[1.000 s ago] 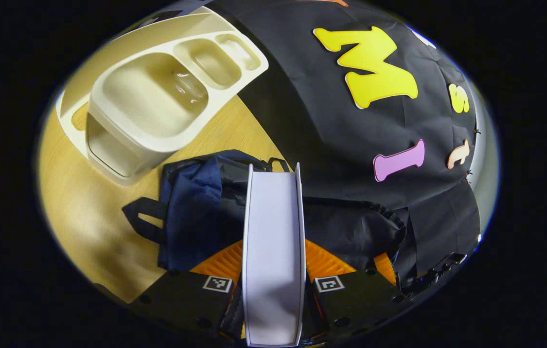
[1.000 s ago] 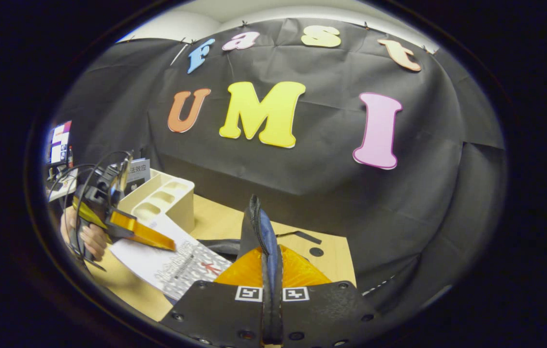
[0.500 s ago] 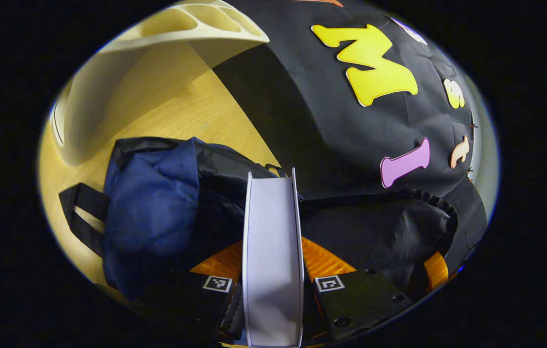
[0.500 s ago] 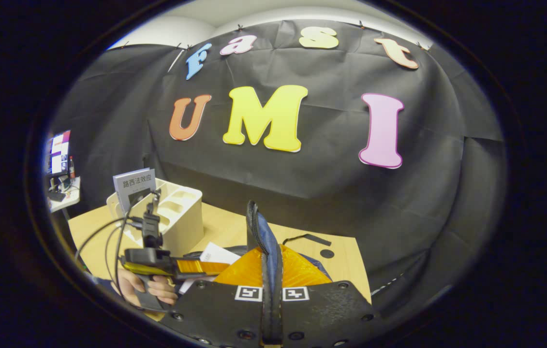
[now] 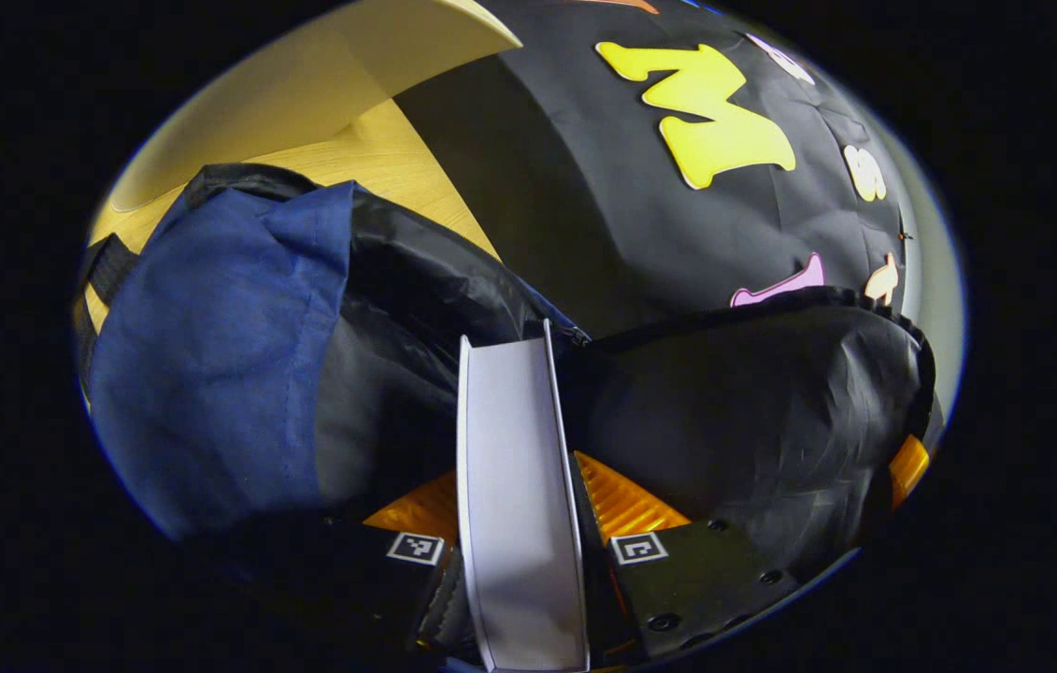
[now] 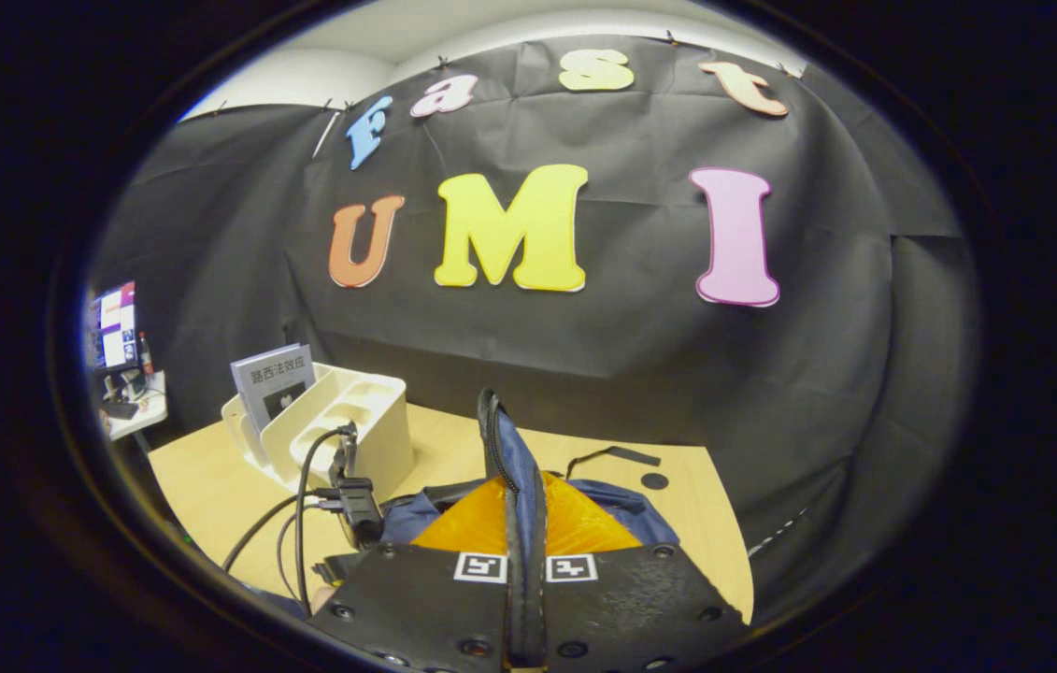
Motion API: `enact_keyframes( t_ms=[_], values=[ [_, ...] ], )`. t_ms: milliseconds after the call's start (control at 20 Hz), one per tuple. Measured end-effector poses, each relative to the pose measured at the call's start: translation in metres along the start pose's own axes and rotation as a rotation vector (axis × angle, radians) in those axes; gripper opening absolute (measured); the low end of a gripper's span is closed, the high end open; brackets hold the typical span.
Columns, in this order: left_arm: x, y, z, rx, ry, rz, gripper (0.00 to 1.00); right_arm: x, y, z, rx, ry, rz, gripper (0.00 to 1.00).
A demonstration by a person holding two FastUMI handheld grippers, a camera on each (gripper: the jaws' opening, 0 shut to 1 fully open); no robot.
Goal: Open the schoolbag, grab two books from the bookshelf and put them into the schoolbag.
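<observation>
between the fingers of the left gripper (image 5: 514, 505), in the left gripper view, a white book (image 5: 509, 467) sits pinched, its far end pushed into the open mouth of the schoolbag (image 5: 238, 336) just ahead.

right gripper view: the right gripper (image 6: 524, 523) pinches the bag's raised zipper edge (image 6: 502, 449). ahead to its left stands the bookshelf (image 6: 350, 421) with a second book (image 6: 274, 381) upright in it.

Left gripper view: close above the schoolbag (image 5: 238, 346), facing into it. Right gripper view: low over the desk (image 6: 210, 486), facing the booth wall; shared: schoolbag, bookshelf (image 6: 341, 421).
</observation>
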State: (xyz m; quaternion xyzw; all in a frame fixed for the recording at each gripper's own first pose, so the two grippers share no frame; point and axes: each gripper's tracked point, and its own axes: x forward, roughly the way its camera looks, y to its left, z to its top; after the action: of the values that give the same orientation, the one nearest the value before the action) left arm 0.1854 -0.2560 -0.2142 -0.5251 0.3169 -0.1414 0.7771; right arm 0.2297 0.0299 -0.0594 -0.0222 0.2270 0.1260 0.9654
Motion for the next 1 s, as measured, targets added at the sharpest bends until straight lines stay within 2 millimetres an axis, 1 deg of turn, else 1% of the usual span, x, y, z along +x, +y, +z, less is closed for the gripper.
enact_keyframes(
  t_ms=[150,200,250,300,350,400,450,500,550,700,800,950,1000],
  values=[
    [0.000,0.003,0.000,0.102,-0.022,0.050,0.55,-0.003,-0.004,-0.002,0.027,-0.006,-0.014,0.01],
    [-0.001,0.007,0.001,0.152,-0.020,0.076,0.60,-0.004,-0.006,-0.003,0.030,-0.006,-0.023,0.00],
    [-0.004,0.011,0.003,0.211,-0.013,0.106,0.63,-0.004,-0.009,-0.004,0.031,-0.003,-0.032,0.01],
    [-0.007,0.014,0.005,0.269,-0.005,0.127,0.71,-0.004,-0.011,-0.007,0.031,0.001,-0.040,0.00],
    [-0.009,0.015,0.009,0.324,0.002,0.153,0.75,-0.006,-0.014,-0.008,0.035,0.003,-0.046,0.00],
    [-0.013,0.014,0.013,0.371,0.008,0.163,0.81,-0.006,-0.015,-0.010,0.040,0.006,-0.049,0.00],
    [-0.016,0.014,0.018,0.411,0.013,0.173,0.83,-0.007,-0.016,-0.011,0.044,0.009,-0.052,0.00],
    [-0.019,0.013,0.022,0.451,0.025,0.182,0.86,-0.007,-0.018,-0.013,0.048,0.012,-0.057,0.02],
    [-0.023,0.011,0.025,0.483,0.039,0.182,0.87,-0.008,-0.020,-0.014,0.051,0.015,-0.061,0.00],
    [-0.033,0.013,0.033,0.537,0.062,0.198,0.88,-0.007,-0.024,-0.017,0.063,0.019,-0.074,0.01],
    [-0.042,0.011,0.046,0.578,0.055,0.204,0.88,-0.008,-0.025,-0.020,0.070,0.027,-0.079,0.01],
    [-0.066,0.003,0.081,0.693,-0.006,0.199,0.88,-0.005,-0.027,-0.028,0.083,0.049,-0.092,0.01],
    [-0.076,-0.001,0.094,0.741,-0.037,0.207,0.88,-0.004,-0.025,-0.030,0.086,0.053,-0.092,0.02]
  ],
)
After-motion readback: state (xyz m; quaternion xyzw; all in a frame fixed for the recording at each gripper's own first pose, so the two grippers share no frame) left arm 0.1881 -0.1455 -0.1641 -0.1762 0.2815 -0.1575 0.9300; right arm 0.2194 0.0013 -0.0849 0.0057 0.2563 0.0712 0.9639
